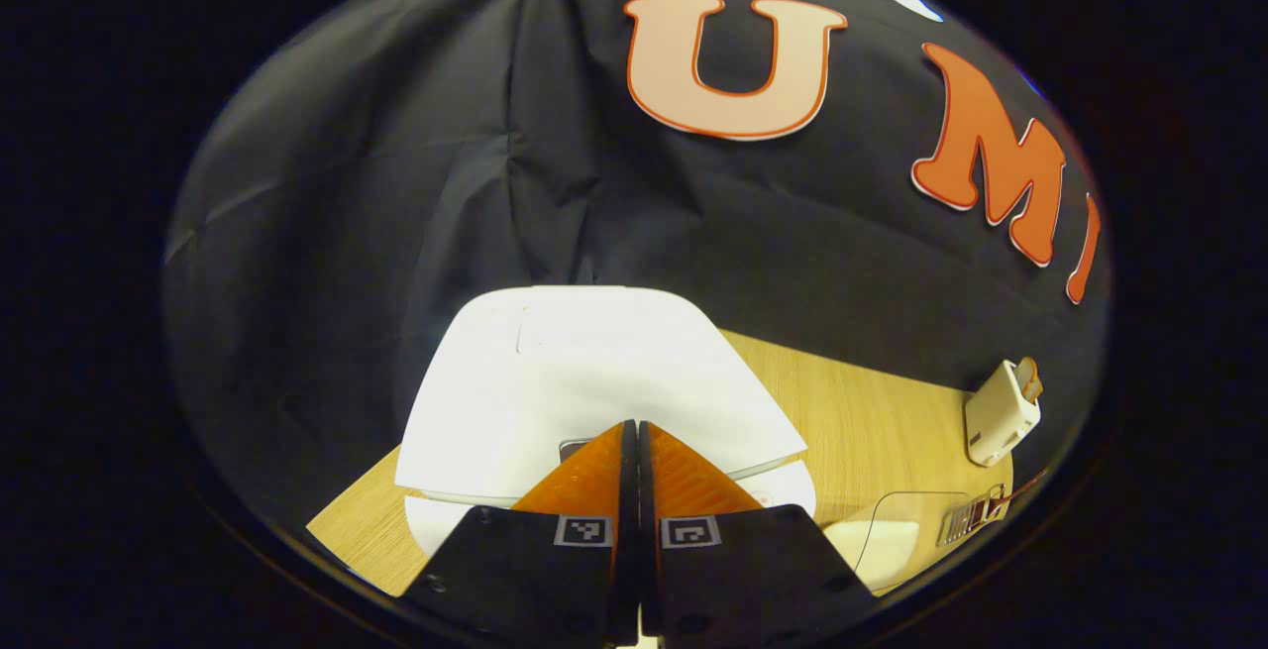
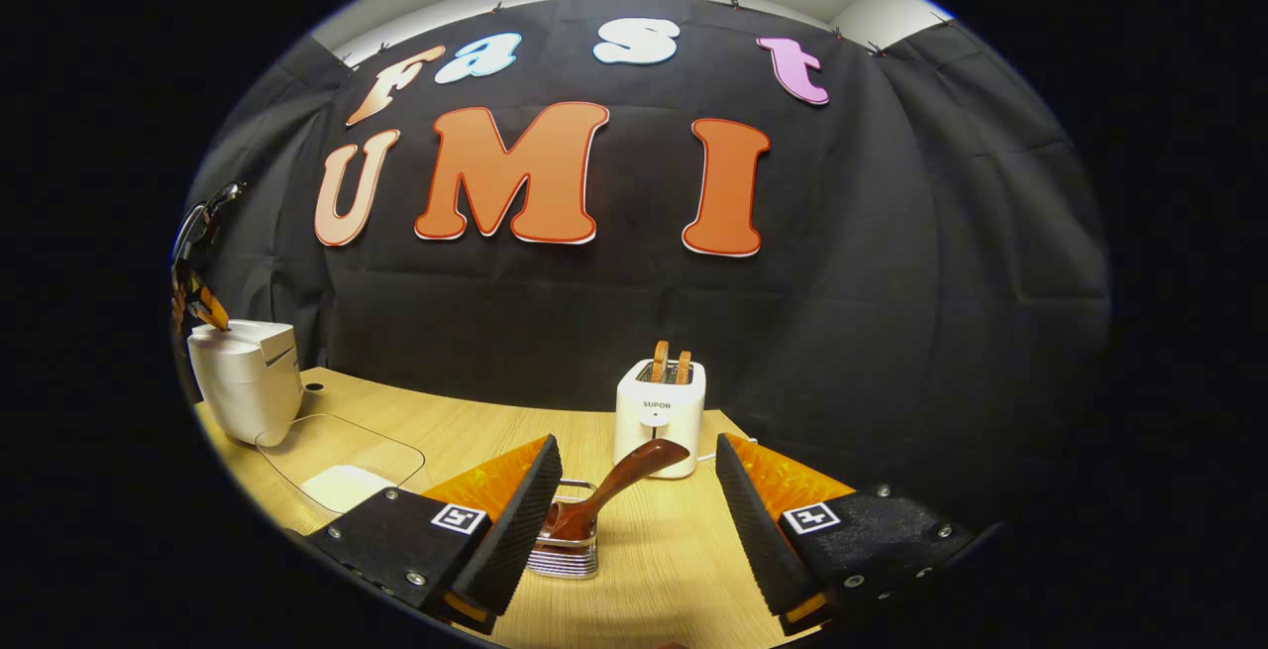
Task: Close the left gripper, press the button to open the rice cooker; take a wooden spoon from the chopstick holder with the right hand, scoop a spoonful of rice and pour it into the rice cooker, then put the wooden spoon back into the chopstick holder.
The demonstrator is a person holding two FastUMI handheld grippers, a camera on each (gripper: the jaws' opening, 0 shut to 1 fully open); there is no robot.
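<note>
L gripper [image 1: 635, 431] pinched together over rice cooker [image 1: 594, 381]; R gripper [image 2: 634, 490] spread; wooden spoon [image 2: 619, 486] handle leans up-right.

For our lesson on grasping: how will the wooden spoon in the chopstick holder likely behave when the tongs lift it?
The wooden spoon looks rigid, so it should not flex. Its glossy, curved handle may slip or swivel between the open right tongs. It leans in the chopstick holder, which looks small and might tip or lift with it.

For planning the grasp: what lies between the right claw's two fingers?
In the right gripper view, the wooden spoon leans out of the chopstick holder between the open right claw, untouched.
</note>
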